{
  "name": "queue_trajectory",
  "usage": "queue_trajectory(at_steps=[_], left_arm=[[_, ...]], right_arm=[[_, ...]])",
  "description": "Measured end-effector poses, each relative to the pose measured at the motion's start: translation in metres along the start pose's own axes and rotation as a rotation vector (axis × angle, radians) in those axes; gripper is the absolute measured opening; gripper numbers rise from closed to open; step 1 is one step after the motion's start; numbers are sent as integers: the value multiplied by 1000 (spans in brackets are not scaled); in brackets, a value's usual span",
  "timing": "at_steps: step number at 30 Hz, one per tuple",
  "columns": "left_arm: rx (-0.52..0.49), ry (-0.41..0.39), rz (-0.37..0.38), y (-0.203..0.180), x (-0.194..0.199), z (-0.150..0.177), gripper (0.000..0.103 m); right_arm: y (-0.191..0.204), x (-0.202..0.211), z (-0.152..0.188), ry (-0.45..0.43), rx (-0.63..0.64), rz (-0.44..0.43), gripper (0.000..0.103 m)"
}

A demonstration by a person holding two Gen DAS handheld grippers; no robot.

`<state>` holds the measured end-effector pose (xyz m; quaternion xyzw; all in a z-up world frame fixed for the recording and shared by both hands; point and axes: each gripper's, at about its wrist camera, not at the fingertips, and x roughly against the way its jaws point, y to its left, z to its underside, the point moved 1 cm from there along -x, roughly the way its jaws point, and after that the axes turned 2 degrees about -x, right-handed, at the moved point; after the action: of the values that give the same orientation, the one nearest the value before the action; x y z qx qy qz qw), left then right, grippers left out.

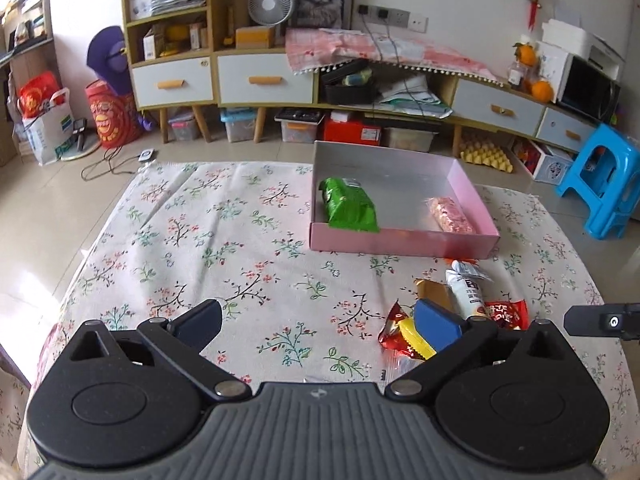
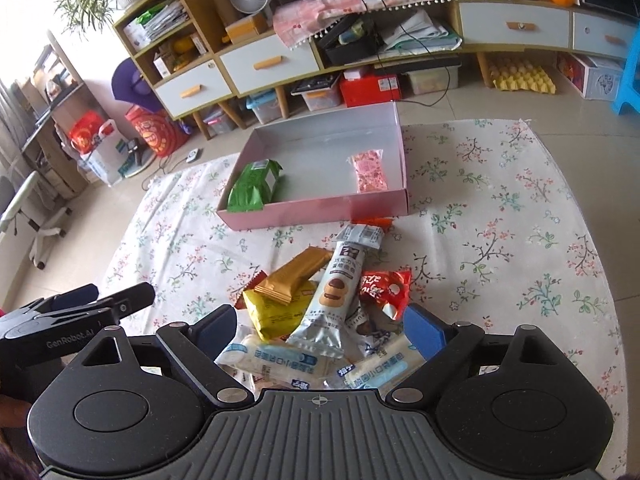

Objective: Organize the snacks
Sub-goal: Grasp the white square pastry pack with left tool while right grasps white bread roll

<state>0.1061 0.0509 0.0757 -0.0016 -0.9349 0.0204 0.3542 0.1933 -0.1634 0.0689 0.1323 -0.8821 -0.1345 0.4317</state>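
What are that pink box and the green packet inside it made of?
The pink box looks like thin cardboard with a matt pink outside and a smooth pale grey lining: its walls are flat, thin and sharply folded at the corners. The green packet seems to be glossy plastic film, since it creases, puffs up and catches the light. Neither can be confirmed by sight alone.

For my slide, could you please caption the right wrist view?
Open right claw above a snack pile; green packet and pink packet lie in the pink box.

Matt floral cloth [image 2: 500,208], smooth pink cardboard box [image 2: 320,210], glossy foil snack wrappers [image 2: 332,300]
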Motion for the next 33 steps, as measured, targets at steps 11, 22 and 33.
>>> queue_trajectory(at_steps=[11, 22, 33], left_arm=[[21, 42, 33, 4, -3, 9, 102], [39, 120, 92, -2, -7, 23, 102], [45, 183, 99, -7, -17, 35, 102]], right_arm=[[-2, -6, 1, 13, 15, 3, 92], [-19, -19, 12, 82, 45, 42, 92], [-35, -38, 22, 152, -44, 69, 92]])
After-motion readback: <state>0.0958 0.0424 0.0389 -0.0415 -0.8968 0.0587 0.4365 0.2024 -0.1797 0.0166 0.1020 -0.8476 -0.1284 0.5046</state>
